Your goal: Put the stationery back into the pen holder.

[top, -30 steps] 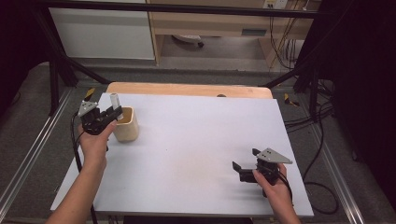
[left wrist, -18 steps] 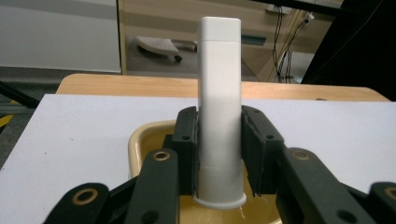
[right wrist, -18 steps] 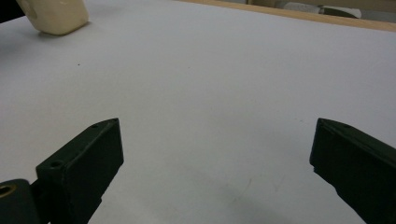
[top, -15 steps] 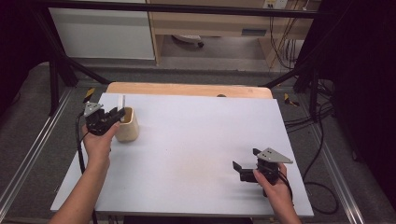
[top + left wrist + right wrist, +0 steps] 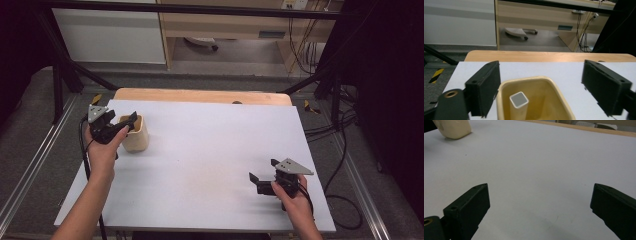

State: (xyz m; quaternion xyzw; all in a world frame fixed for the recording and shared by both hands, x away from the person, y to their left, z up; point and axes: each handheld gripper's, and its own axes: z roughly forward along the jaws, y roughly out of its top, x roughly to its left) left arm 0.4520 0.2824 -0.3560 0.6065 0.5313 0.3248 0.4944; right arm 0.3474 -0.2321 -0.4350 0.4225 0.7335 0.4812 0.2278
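Nearest the person, at the right front of the white table (image 5: 210,165), the right gripper (image 5: 261,181) rests low over the bare surface in the right hand (image 5: 292,197). Its jaws stand wide apart with nothing between them; in the right gripper view they frame plain tabletop, and the cream cup (image 5: 452,128) sits well off at the far left corner of that view.

Farther in, on the left side of the table, the left hand (image 5: 102,150) holds the left gripper (image 5: 125,122) just above the cup (image 5: 135,135). Its jaws have just been opening and now stand wide, one on each side of the cup's rim without pressing on it. A pale square tube (image 5: 519,105) stands upright inside the cup, loose from the jaws; it seems to lean on the near wall, though the bottom of the cup is cut off in the left gripper view.

Beyond the table's far edge runs a wooden board (image 5: 200,95).
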